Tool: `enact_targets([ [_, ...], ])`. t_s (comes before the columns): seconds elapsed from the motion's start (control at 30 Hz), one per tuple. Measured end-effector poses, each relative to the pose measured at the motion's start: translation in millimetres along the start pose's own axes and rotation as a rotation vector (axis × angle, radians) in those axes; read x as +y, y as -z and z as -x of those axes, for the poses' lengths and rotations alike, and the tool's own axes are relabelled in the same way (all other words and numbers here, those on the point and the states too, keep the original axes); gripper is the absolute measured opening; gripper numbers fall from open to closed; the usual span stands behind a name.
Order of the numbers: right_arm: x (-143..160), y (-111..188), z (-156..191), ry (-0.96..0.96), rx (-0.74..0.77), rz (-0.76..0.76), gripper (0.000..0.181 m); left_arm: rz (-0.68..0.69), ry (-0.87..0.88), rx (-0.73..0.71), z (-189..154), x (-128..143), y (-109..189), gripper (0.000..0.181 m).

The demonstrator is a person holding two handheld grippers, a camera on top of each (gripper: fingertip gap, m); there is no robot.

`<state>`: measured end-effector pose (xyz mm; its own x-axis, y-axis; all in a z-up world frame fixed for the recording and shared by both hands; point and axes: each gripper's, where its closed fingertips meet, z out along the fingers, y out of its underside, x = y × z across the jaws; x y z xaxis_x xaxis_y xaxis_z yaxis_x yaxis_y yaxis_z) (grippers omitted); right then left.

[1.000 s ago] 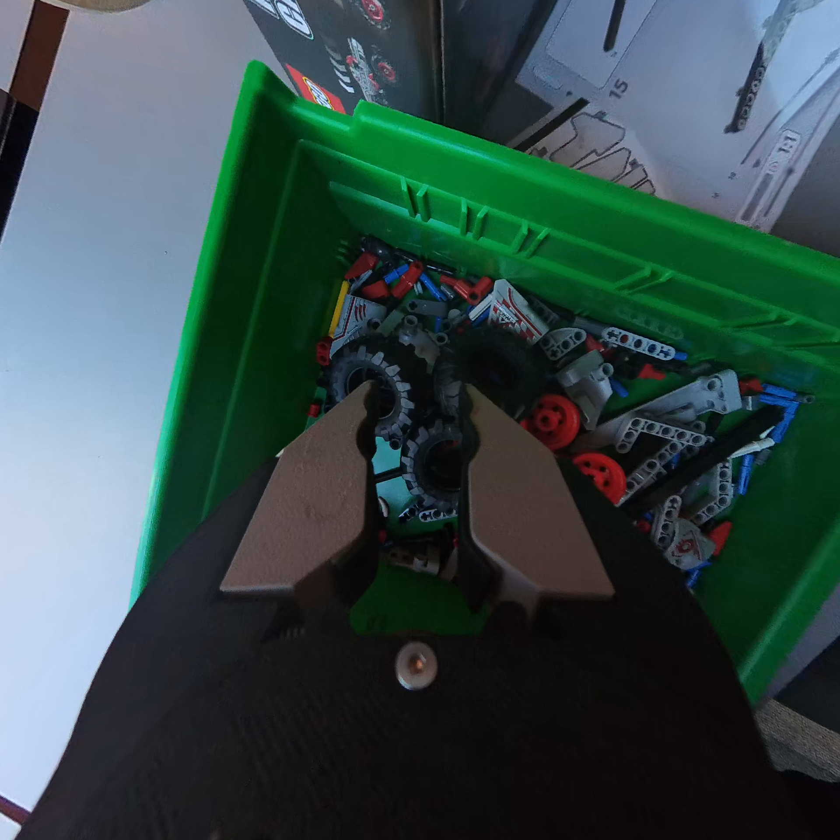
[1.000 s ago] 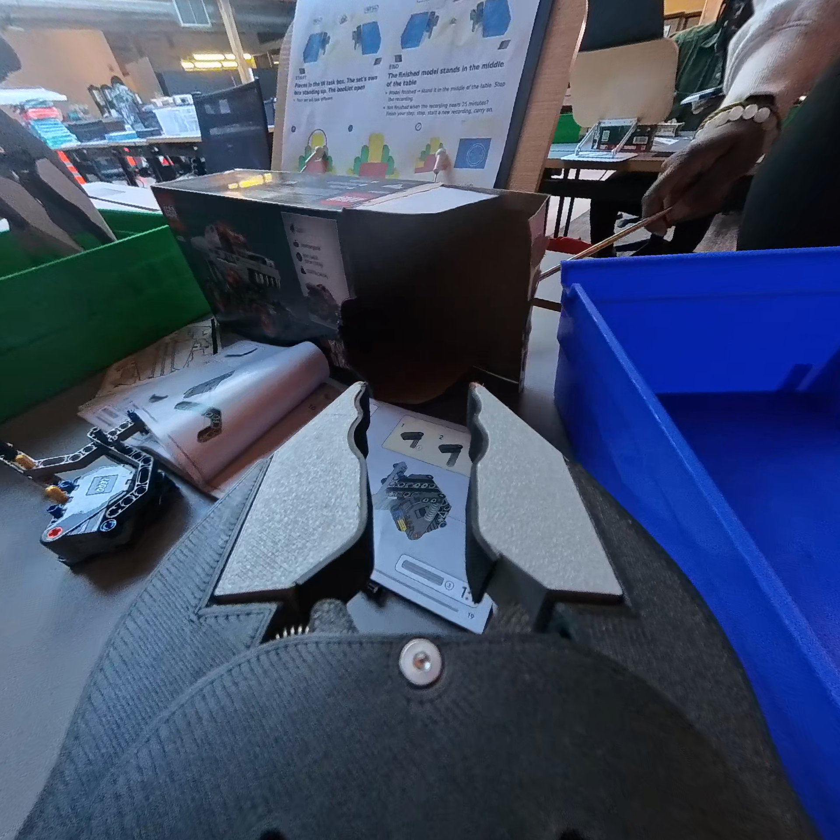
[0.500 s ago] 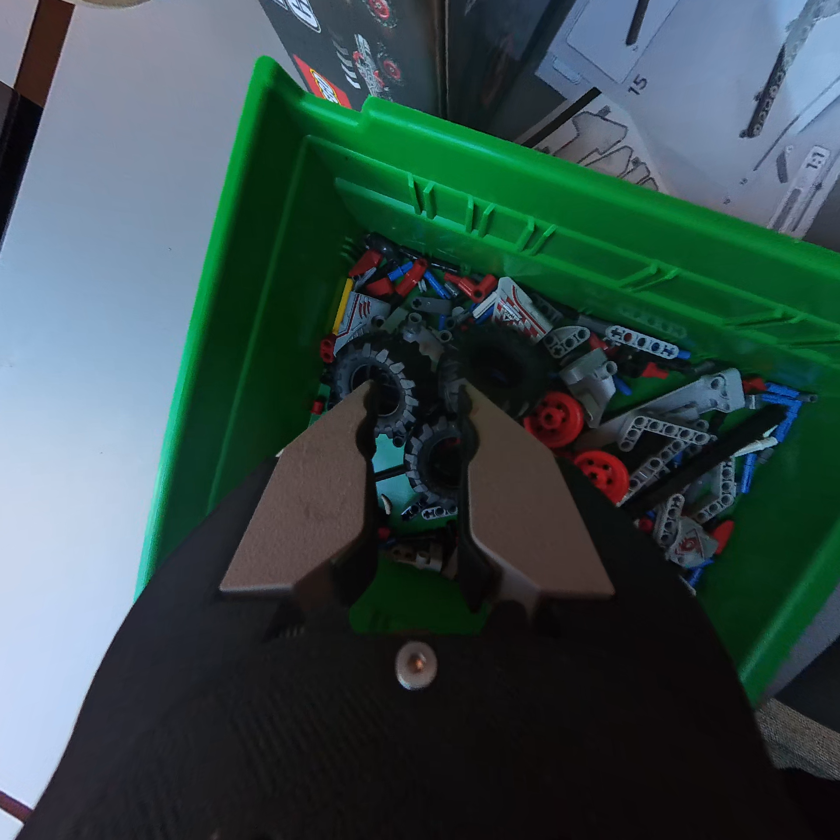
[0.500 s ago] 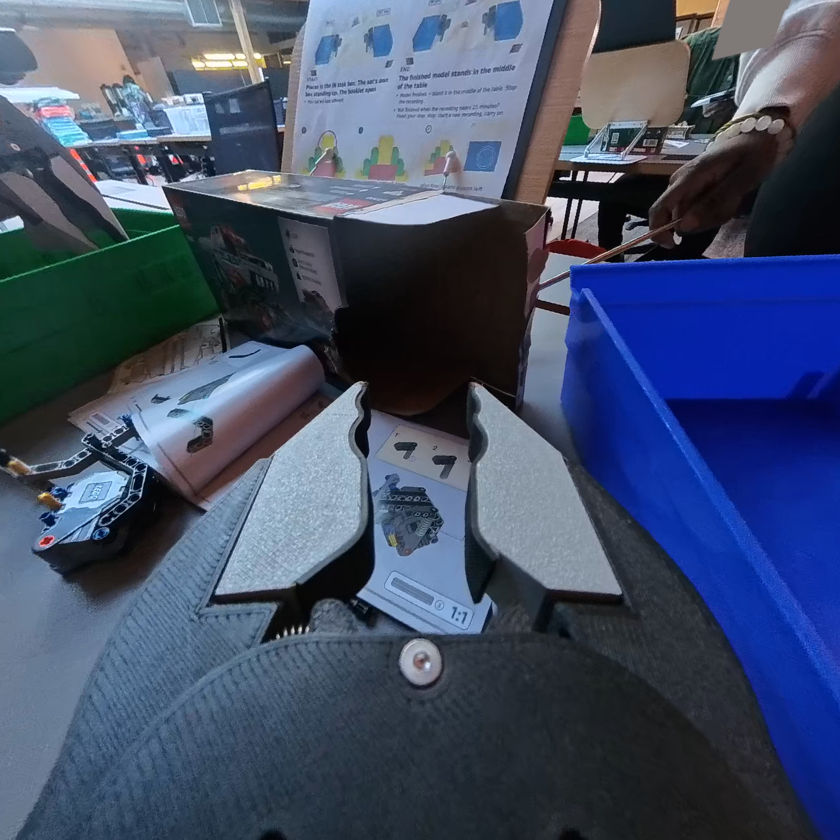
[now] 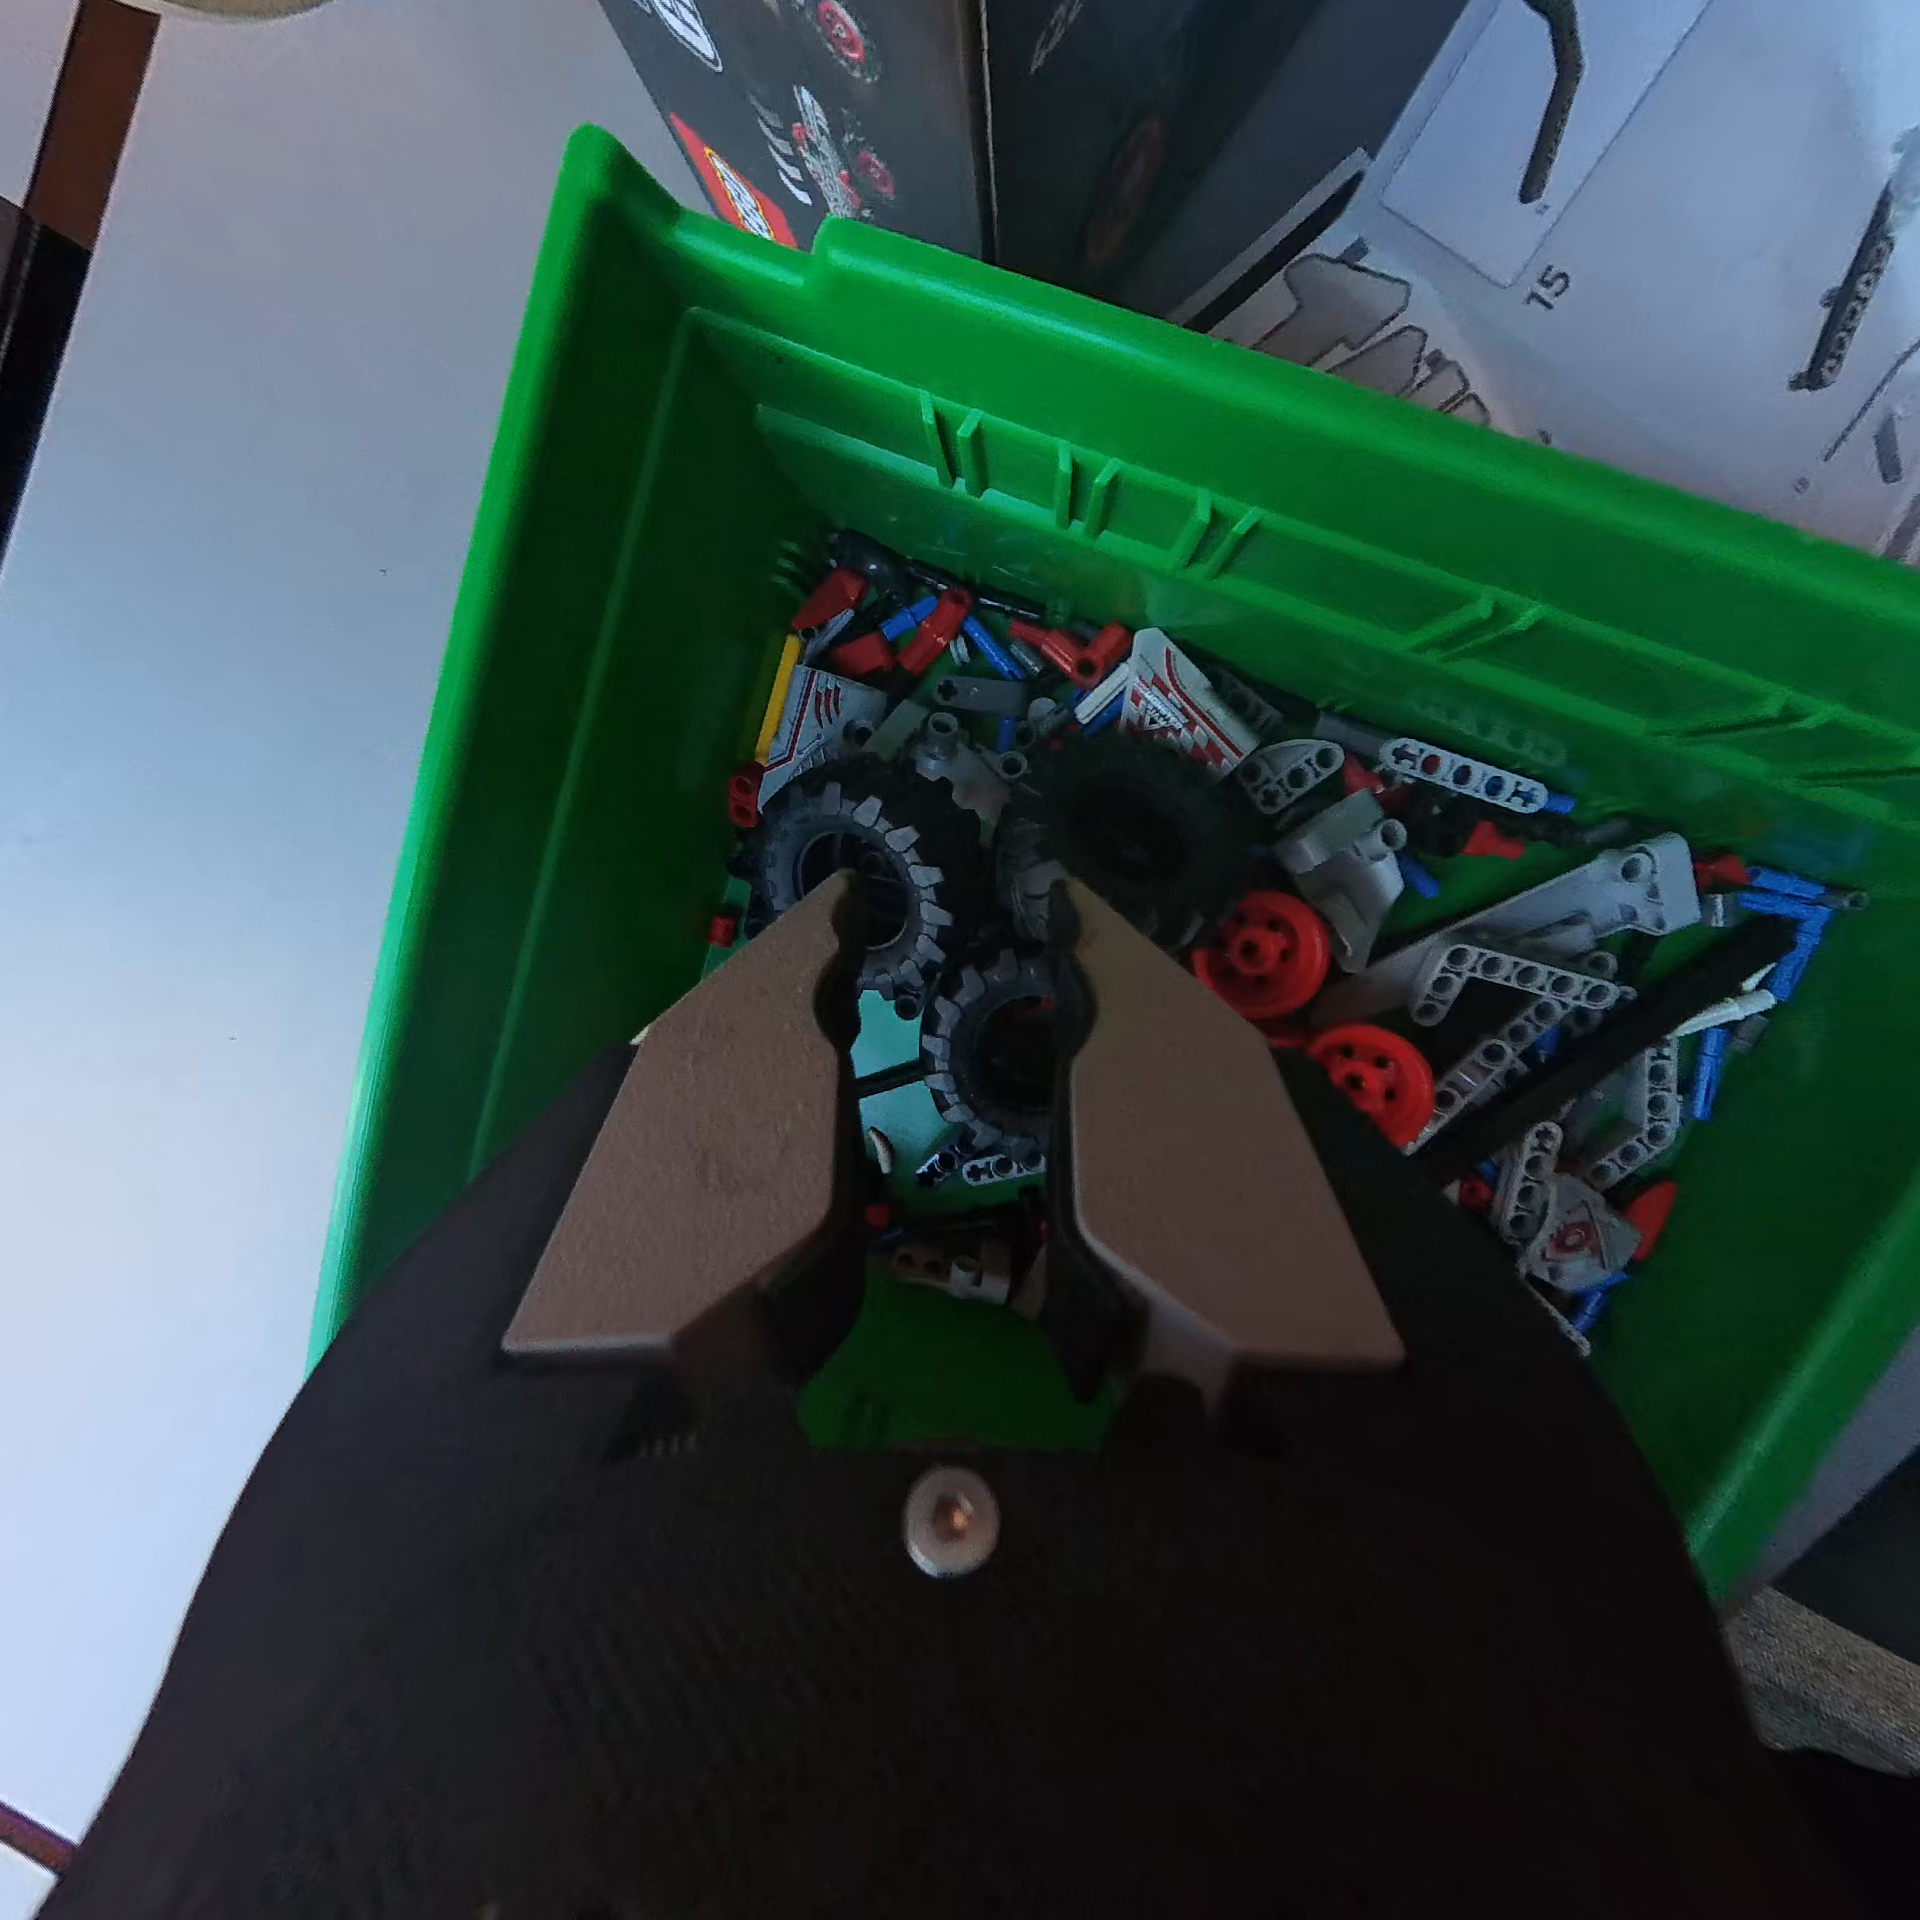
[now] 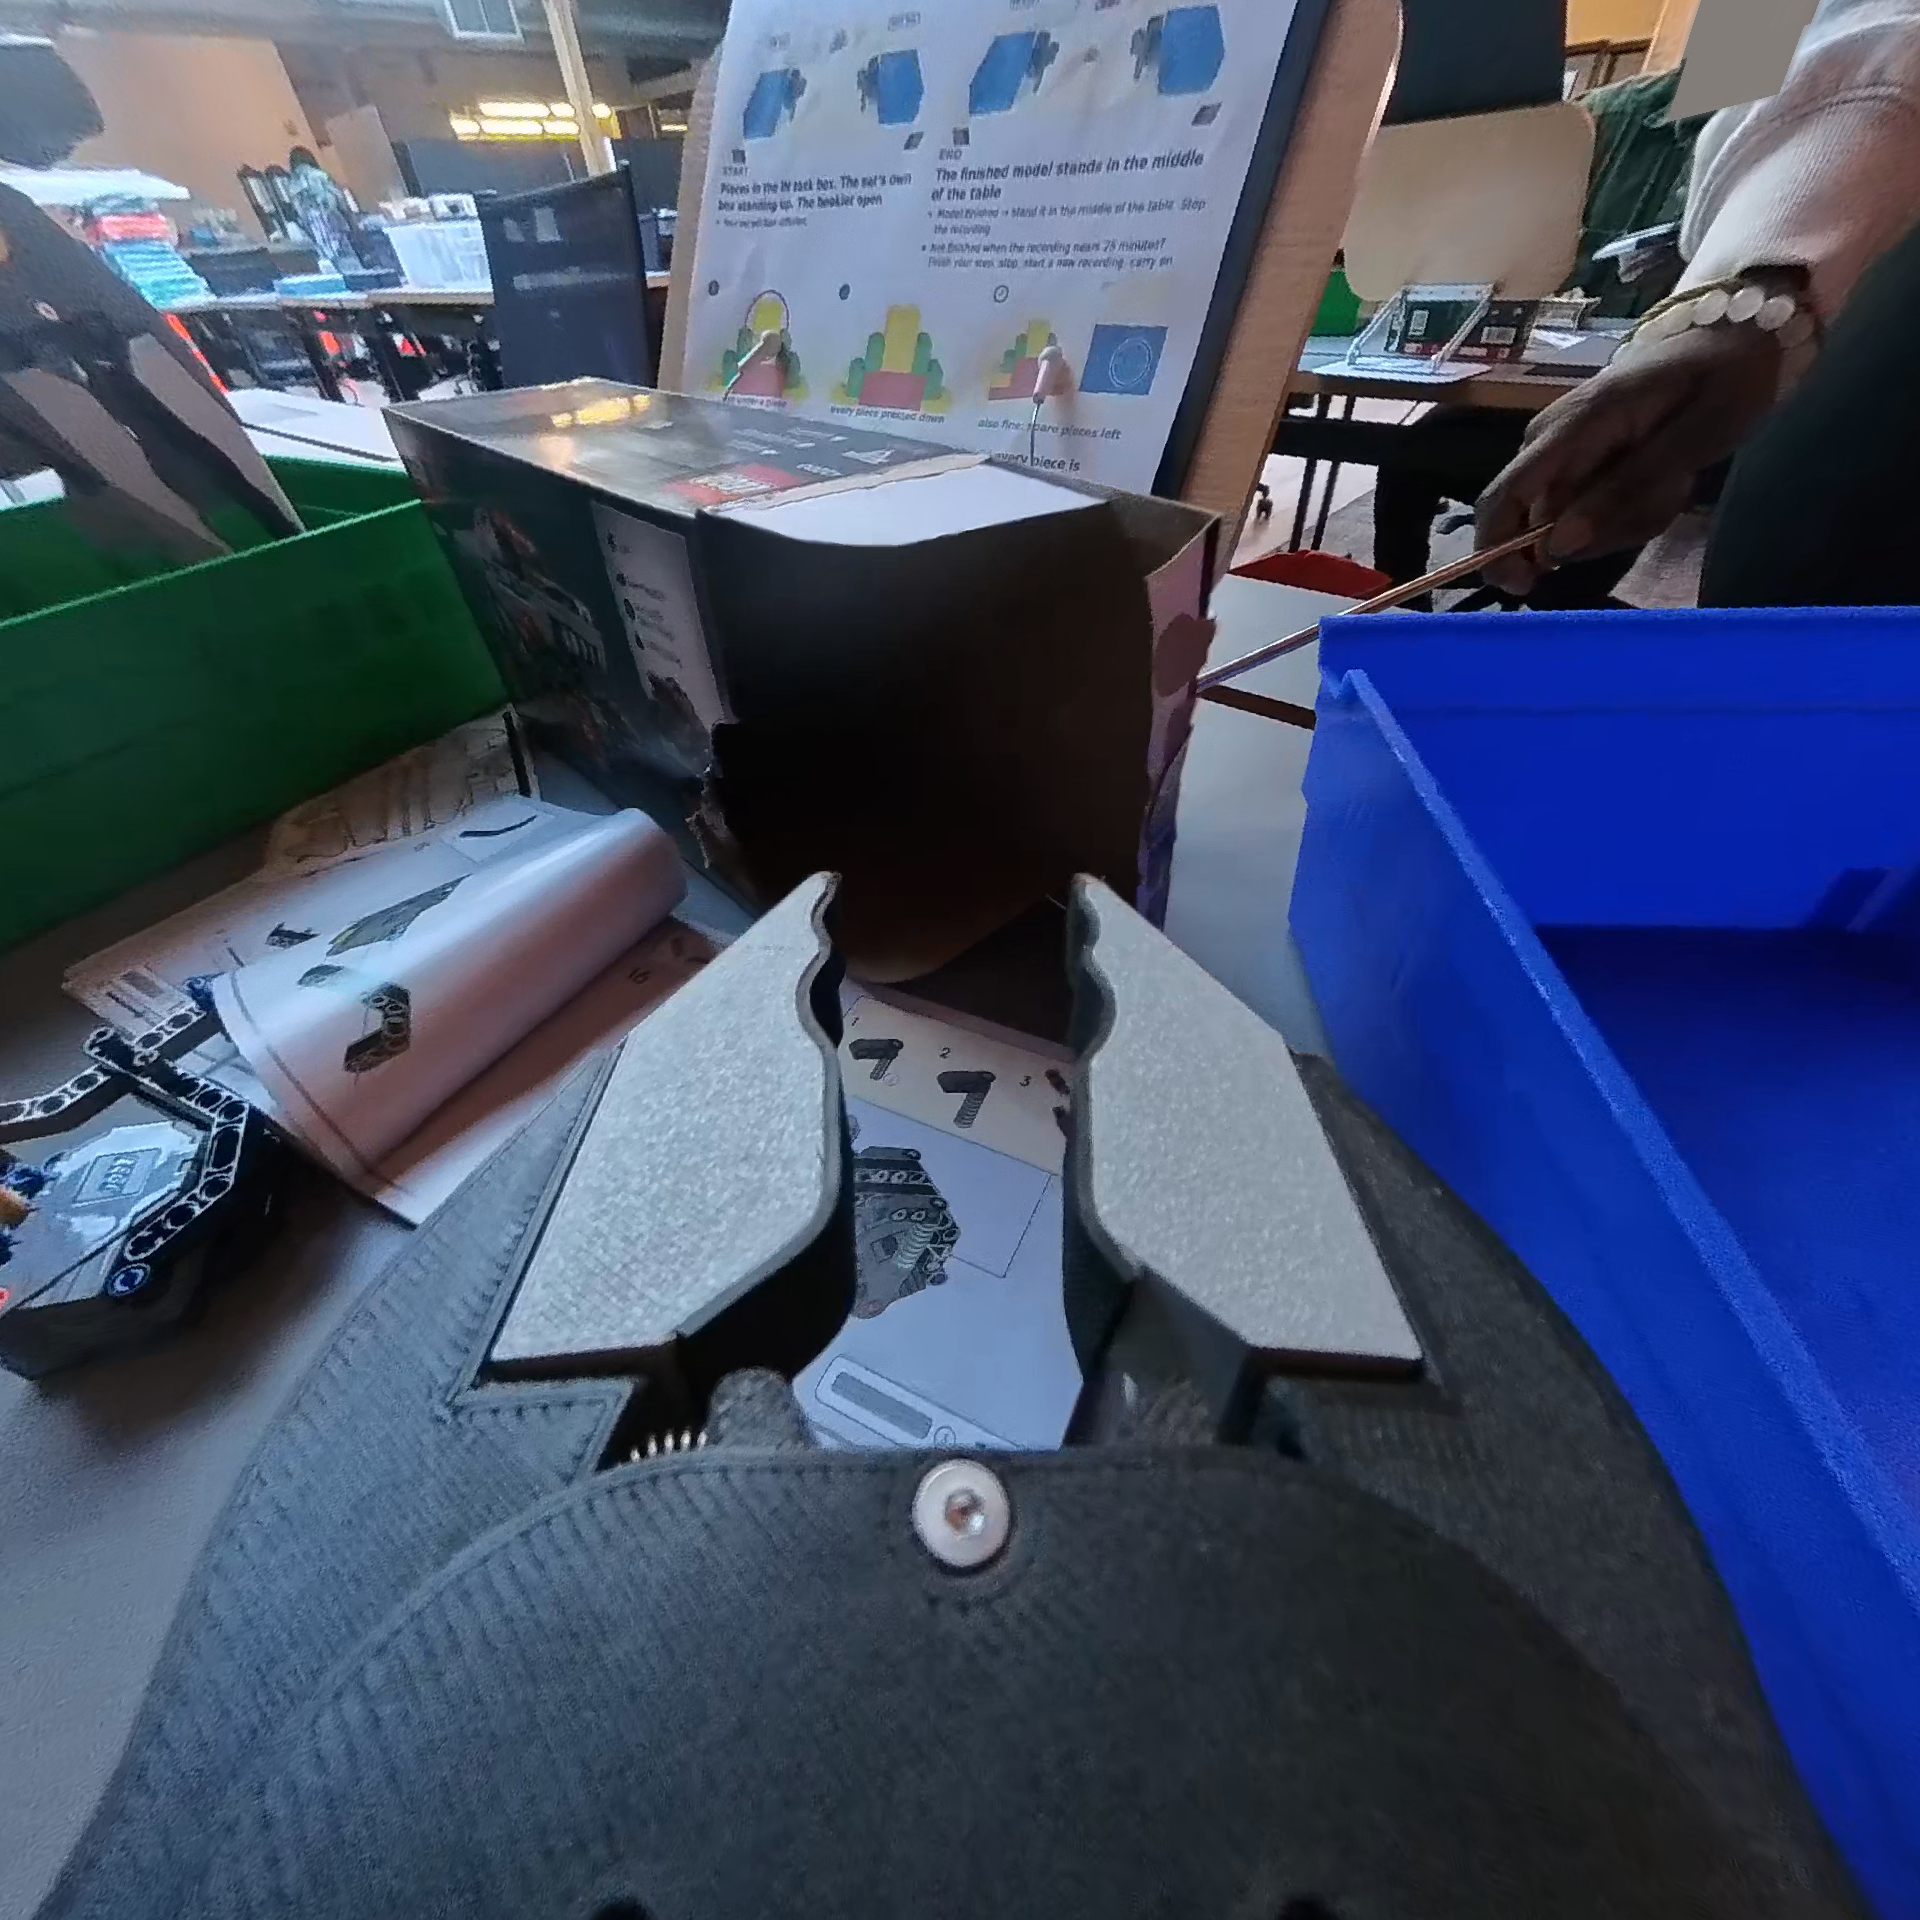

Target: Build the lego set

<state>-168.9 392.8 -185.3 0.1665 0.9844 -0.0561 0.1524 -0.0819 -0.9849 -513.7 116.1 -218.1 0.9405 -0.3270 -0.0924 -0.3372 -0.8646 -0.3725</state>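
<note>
- The left gripper [image 5: 951,904] hangs over the green bin [image 5: 582,665], looking down into a heap of loose lego pieces [image 5: 1507,977] on its floor.
- Its fingers [image 5: 727,1132] stand apart with nothing between them; the gap frames a small grey-treaded tyre [image 5: 992,1049] lying below the tips, and whether the tips touch it cannot be told.
- A second treaded tyre [image 5: 862,883] lies just beyond the left fingertip, a larger black tyre [image 5: 1132,821] just beyond the right one, and two red wheel hubs [image 5: 1262,956] lie to the right.
- Grey beams, red and blue pins and printed panels fill the rest of the heap toward the bin's far wall.
- The right gripper [image 6: 951,935] is low above the worktop [image 6: 114,1507], fingers [image 6: 707,1174] parted and holding nothing.
- Under and between them lies the open instruction booklet [image 6: 447,997], one page curled up to the left.
- A partly built black model [image 6: 125,1184] sits on the worktop left of the booklet, well apart from the fingers.
- The dark set box [image 6: 831,644] stands just beyond the fingertips, its torn end facing them.
- A blue bin [image 6: 1621,935] sits on the right, the green bin on the left, with the left gripper above it.
- Behind the box stands an instruction board [image 6: 987,208]; a person's hand [image 6: 1621,457] at the right holds a thin rod.
</note>
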Motion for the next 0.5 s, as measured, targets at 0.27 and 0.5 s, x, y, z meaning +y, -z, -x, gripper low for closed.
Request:
enact_targets([
  [0.27, -0.2, -0.3, 1.5, 0.002, -0.007, 0.001, 0.039, -0.005, 0.006, -0.002, 1.0, -0.2, 1.1, 0.032],
  [0.5, -2.9, 2.4, 0.2, 0.000, -0.001, -0.012, 0.039, -0.004, 0.007, -0.001, 1.1, -0.1, 0.9, 0.032],
])
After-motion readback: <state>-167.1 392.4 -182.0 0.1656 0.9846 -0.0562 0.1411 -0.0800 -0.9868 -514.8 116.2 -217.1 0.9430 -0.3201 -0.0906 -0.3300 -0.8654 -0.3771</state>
